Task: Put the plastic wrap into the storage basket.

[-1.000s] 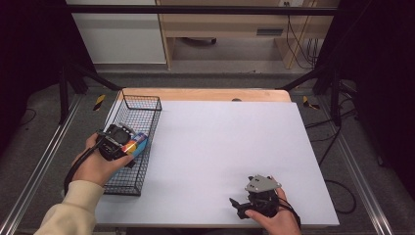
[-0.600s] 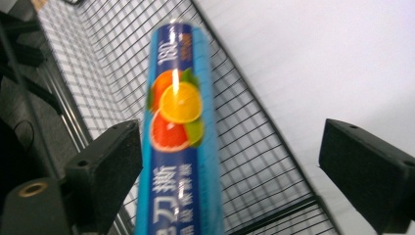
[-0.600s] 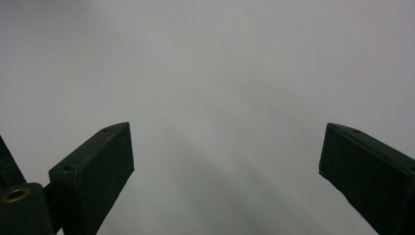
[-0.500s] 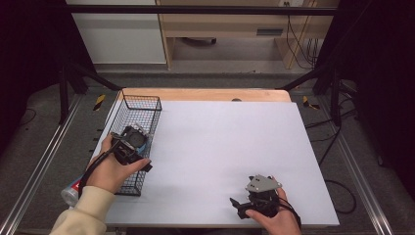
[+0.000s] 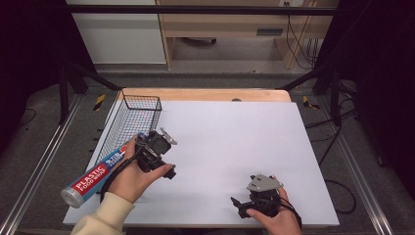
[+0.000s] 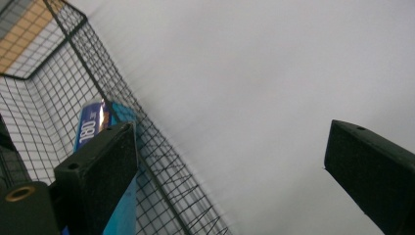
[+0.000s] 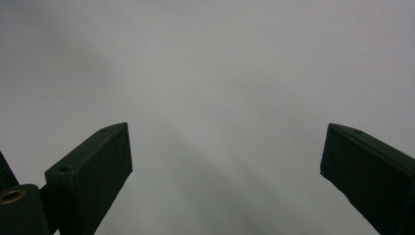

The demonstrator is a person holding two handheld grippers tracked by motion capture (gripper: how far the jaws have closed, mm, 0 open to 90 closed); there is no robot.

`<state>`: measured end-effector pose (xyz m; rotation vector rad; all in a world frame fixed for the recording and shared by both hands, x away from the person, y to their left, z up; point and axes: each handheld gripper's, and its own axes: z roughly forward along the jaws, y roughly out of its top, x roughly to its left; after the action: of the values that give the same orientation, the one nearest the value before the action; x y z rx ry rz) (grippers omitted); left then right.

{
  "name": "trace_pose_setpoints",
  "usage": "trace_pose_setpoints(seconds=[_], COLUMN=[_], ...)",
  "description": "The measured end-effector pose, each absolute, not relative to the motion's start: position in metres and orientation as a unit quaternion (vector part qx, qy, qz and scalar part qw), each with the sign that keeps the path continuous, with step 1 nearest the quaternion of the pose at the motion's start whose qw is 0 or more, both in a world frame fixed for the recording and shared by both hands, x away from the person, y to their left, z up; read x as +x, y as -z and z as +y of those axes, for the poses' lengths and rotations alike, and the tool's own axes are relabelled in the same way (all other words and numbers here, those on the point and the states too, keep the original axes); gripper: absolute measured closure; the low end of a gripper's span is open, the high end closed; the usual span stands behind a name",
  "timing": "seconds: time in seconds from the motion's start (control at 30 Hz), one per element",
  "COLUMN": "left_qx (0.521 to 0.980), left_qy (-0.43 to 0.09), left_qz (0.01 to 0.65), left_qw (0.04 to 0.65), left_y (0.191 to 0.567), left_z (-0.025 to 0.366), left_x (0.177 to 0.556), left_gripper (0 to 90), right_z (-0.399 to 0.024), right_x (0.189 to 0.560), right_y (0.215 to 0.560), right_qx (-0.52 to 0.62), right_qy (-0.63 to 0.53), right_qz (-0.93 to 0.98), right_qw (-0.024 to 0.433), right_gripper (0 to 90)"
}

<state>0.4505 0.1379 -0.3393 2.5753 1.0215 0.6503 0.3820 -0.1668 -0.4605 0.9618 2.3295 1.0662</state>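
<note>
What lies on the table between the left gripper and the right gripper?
Nothing: in the high view, bare white table separates the left gripper from the right gripper.

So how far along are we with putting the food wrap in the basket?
Done: the food wrap roll lies in the wire basket, its near end jutting over the rim. In hand: nothing; the left gripper has just been opening its jaws, empty, beside the basket; the right gripper rests open. Left: perhaps nudging the roll fully in.
</note>
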Motion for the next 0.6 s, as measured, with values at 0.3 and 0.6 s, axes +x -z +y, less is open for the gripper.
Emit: trace_pose_setpoints(seconds=[0.3, 0.6], left_qx=[0.902, 0.904], left_qy=[-0.217, -0.216], left_qz=[0.335, 0.321], left_qw=[0.165, 0.181], left_y=[0.343, 0.344], left_z=[0.117, 0.102], left_x=[0.437, 0.428], left_gripper=[5.6, 5.6], right_z=[-0.167, -0.167], right_x=[0.382, 0.382], right_y=[0.460, 0.461], right_qx=[0.346, 0.346], right_qy=[-0.383, -0.382], right_qz=[0.832, 0.833], right_qw=[0.202, 0.201], right_gripper=[5.3, 5.3])
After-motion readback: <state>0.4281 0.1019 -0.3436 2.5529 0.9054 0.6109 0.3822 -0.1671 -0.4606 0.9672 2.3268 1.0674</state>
